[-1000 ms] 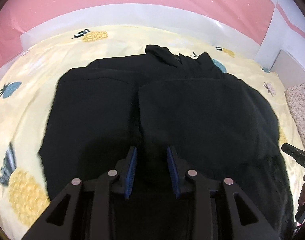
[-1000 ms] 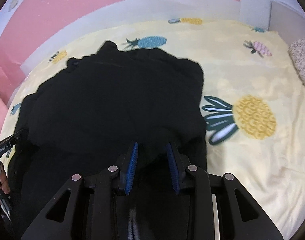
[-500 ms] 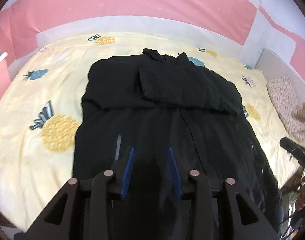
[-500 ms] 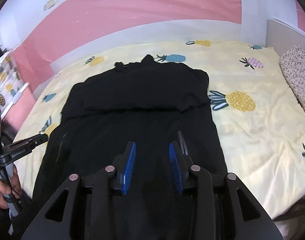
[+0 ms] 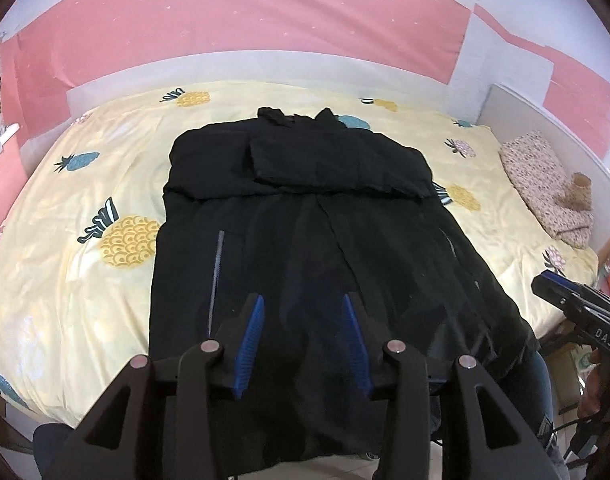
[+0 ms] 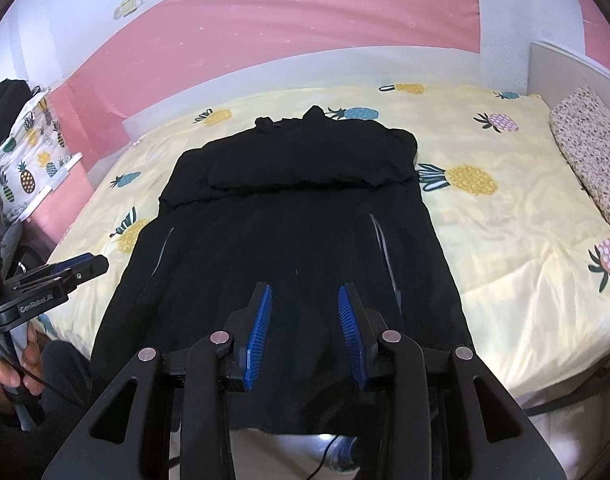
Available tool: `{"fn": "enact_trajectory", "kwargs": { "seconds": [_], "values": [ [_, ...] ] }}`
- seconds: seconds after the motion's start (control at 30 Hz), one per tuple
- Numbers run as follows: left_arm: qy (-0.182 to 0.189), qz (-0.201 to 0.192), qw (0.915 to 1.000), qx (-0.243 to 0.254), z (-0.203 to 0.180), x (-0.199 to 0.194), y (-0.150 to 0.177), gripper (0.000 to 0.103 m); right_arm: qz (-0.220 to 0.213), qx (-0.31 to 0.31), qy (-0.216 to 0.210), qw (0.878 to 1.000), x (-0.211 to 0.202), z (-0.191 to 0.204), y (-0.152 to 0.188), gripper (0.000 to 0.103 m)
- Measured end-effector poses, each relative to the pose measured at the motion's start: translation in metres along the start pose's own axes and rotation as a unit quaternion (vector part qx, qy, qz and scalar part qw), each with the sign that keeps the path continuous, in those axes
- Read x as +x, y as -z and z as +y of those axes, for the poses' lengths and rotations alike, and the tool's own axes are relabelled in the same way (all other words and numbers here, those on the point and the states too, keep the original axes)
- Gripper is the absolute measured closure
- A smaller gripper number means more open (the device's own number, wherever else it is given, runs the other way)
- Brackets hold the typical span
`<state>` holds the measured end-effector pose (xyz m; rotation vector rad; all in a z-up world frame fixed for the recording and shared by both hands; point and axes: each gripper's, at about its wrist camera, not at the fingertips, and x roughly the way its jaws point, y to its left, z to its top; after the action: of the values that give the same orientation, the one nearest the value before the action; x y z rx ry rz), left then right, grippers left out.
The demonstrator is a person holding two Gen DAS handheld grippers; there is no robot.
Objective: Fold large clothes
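Big black jacket point(image 5: 313, 240) lies flat ahead of my left claw point(image 5: 303, 308) and right claw point(image 6: 303, 296); both claws wide, holding nothing.

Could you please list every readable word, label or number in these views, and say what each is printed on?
"DAS": on the black right claw body, seen from the left wrist.
"GenRobot.AI": on the black left claw body, seen from the right wrist.
No other text is visible.

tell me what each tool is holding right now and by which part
Nothing. The left tool and right tool are both open, above the near hem of the black coat on the bed, with no fabric between the fingers.
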<state>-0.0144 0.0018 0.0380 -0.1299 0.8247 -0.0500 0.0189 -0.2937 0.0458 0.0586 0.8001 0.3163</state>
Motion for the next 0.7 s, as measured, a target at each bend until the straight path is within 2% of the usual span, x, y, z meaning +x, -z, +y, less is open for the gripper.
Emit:
{"fn": "enact_trajectory", "kwargs": {
  "seconds": [0.1,0.23,0.53,0.63,0.7],
  "values": [
    [-0.001,-0.003,1.0000,0.005,-0.003,-0.006,0.005,0.060,0.000,0.005,0.001,1.000,-0.006,-0.001,0.007,0.067],
    [-0.006,-0.002,0.9999,0.009,-0.003,-0.011,0.012,0.060,0.002,0.015,-0.002,1.000,-0.008,-0.005,0.015,0.056],
    [-0.019,0.006,0.9998,0.009,-0.003,-0.012,0.023,0.059,0.009,0.020,-0.006,1.000,-0.007,-0.010,0.023,0.053],
    [-0.023,0.007,0.9997,0.009,-0.003,-0.011,0.025,0.054,0.011,0.024,-0.008,1.000,-0.004,-0.014,0.023,0.046],
    [-0.024,0.007,0.9996,0.010,-0.002,-0.011,0.027,0.053,0.014,0.028,-0.006,0.999,-0.002,-0.018,0.025,0.045]
  ]
}}
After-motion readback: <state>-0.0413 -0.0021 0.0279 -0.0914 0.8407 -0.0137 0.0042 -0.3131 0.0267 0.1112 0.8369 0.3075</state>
